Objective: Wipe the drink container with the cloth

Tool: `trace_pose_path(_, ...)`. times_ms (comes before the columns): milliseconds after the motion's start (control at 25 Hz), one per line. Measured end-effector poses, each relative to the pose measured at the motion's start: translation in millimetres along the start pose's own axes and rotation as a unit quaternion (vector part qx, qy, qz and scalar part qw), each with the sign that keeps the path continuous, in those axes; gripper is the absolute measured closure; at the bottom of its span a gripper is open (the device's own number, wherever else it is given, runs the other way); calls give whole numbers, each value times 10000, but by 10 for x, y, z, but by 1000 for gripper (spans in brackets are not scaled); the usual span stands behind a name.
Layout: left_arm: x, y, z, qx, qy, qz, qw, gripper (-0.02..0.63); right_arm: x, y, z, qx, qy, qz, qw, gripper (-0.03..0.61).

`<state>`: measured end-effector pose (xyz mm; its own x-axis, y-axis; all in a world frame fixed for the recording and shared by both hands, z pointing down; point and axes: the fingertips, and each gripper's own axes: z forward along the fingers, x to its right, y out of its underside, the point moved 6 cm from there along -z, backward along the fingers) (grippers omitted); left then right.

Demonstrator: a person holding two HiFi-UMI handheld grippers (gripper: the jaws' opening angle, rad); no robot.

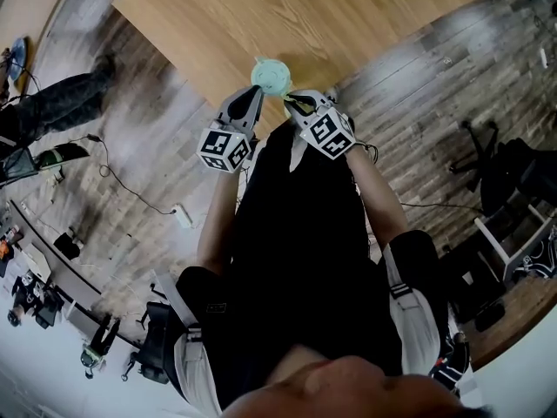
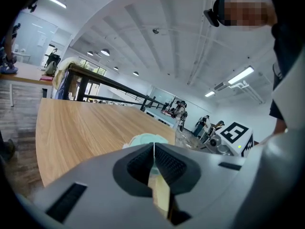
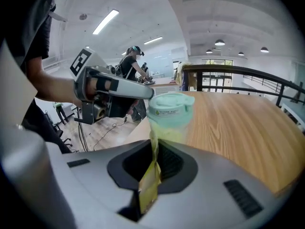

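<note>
A drink container with a mint-green lid (image 1: pixel 272 75) (image 3: pixel 169 109) stands at the near edge of the wooden table (image 1: pixel 348 7). A yellow-green cloth (image 3: pixel 166 135) lies against its body below the lid. My left gripper (image 1: pixel 253 94) (image 2: pixel 153 145) is just left of the container, shut on a strip of the cloth (image 2: pixel 159 191). Just right of the container my right gripper (image 1: pixel 294 104) (image 3: pixel 155 143) is shut on the other strip of cloth (image 3: pixel 149 185). In the left gripper view only the lid's top (image 2: pixel 147 139) shows above the jaws.
The table's near corner juts toward me above a wood floor (image 1: pixel 418 103). A person's legs (image 1: pixel 52 103) and cables lie at the left, an office chair (image 1: pixel 487 151) at the right. A dark railing (image 3: pixel 248 73) runs behind the table.
</note>
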<state>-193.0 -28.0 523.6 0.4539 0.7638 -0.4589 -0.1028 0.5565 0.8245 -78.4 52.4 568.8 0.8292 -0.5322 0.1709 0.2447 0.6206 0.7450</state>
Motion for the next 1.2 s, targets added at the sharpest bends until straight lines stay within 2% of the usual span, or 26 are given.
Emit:
trace_pose_path(160,31,35,10,96,-157,-216,9996,588,22,7,-209,-10,-170,167,9997,535)
trace_pose_path(360,77,-28,46,345,-370,-363,9981,588,216,-69,-443,121,-126,444,9989,535)
trace_pose_path(560,206,-189,-34,628,-538,-355,9959,588,466,-259,-619,297,118,622,9976,535)
trace_pose_path(760,306,-317,-162,920,-722,-424,9922,588,705,-598,-734,816,411,813,9925,535)
trace_pose_path(920,366,-446,-303,1261,-1048,-470,9853,588,793,-853,-740,1129,601,729,9891,535)
trace_pose_path(1200,501,-632,-564,1605,-1798,-264,9701,588,682,-1208,-817,1643,447,504,9841,535)
